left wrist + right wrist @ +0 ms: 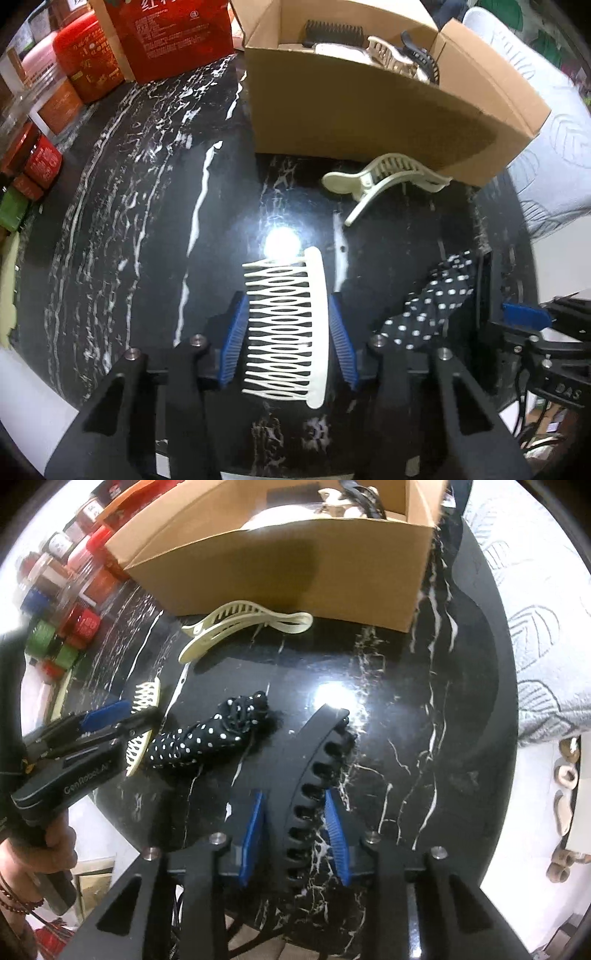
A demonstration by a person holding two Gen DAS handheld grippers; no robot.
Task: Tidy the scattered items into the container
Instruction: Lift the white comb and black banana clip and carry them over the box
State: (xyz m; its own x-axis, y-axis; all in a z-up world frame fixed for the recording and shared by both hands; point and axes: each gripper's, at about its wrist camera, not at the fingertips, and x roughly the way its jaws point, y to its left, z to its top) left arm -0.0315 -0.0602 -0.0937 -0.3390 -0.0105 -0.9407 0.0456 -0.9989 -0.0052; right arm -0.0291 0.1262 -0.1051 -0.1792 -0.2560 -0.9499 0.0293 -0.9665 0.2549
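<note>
My left gripper (288, 321) is shut on a cream hair comb (291, 328), blue pads against its two sides, just above the black marble table. My right gripper (295, 819) is shut on a black curved hair clip (314, 771) that sticks out forward. A cream claw clip (384, 177) lies on the table against the near wall of the cardboard box (362, 110); it also shows in the right wrist view (240, 624). A black polka-dot hair tie (210, 734) lies between the two grippers. The box (295, 565) holds several hair accessories.
Red, green and orange tins and jars (74, 85) crowd the table's far left. A white patterned cloth (535, 646) lies beyond the table's right edge. Marble table (129, 221) with white veins; a bright light reflection sits on it.
</note>
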